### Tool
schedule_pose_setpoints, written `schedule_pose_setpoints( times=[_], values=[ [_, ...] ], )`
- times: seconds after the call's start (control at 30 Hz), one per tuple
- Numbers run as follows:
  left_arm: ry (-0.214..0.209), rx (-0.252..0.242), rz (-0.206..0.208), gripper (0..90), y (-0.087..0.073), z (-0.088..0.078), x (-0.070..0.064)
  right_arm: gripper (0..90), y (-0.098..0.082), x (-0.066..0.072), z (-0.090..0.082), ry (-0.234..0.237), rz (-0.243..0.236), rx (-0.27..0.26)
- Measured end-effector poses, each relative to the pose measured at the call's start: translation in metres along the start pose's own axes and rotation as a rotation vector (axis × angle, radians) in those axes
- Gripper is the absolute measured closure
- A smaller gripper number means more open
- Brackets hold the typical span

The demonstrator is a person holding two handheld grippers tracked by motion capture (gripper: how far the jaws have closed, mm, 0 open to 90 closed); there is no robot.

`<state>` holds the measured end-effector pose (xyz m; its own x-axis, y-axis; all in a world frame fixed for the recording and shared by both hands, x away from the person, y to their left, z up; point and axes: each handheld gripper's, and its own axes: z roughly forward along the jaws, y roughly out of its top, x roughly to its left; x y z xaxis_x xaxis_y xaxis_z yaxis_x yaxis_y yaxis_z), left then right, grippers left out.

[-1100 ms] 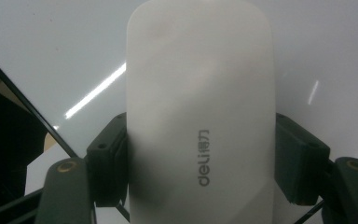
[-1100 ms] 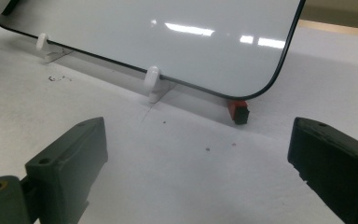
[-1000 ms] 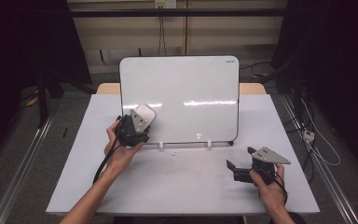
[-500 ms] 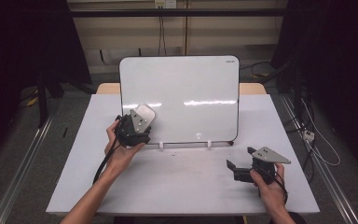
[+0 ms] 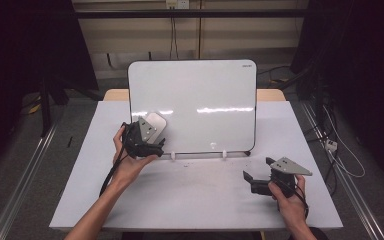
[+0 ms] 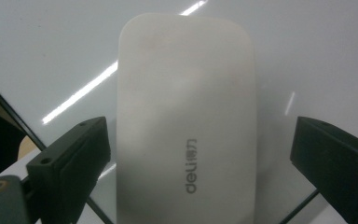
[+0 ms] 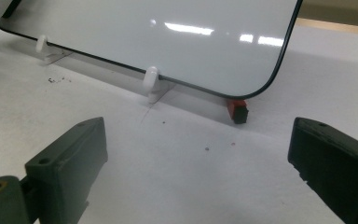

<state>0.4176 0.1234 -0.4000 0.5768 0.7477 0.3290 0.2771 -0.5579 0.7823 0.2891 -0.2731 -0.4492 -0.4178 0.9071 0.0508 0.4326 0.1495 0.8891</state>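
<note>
We are seeing the whiteboard [image 5: 200, 100] standing upright on the surface [image 5: 190, 195]. The white eraser [image 6: 184, 121] is resting against its lower left. Our left gripper [image 6: 191, 182] has just been opening, jaws clear beside the eraser; our right gripper [image 7: 196, 172] is gaping empty.

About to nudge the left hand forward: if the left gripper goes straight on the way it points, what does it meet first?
The left gripper would meet the white rounded-rectangle plastic eraser, which lies between its just-opened jaws against the glossy white whiteboard. The pads look clear of it; depth is unclear.
</note>
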Motion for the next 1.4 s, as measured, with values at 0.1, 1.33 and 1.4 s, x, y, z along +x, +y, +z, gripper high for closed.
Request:
schedule_pose_setpoints(
  times=[0.1, 1.33, 1.4],
  values=[
    [-0.006, -0.014, 0.001, 4.7, 0.000, -0.001, 0.000, 4.4, 0.000, 0.000, 0.000, -0.003, 0.000, 0.001],
    [-0.120, -0.118, -0.194, 5.0, -0.005, -0.056, 0.023, 4.6, 0.000, 0.001, 0.002, -0.013, 0.000, -0.003],
    [-0.119, -0.119, -0.203, 5.0, -0.007, -0.060, 0.023, 4.6, 0.000, 0.001, 0.001, -0.014, -0.001, -0.003]
  ],
)
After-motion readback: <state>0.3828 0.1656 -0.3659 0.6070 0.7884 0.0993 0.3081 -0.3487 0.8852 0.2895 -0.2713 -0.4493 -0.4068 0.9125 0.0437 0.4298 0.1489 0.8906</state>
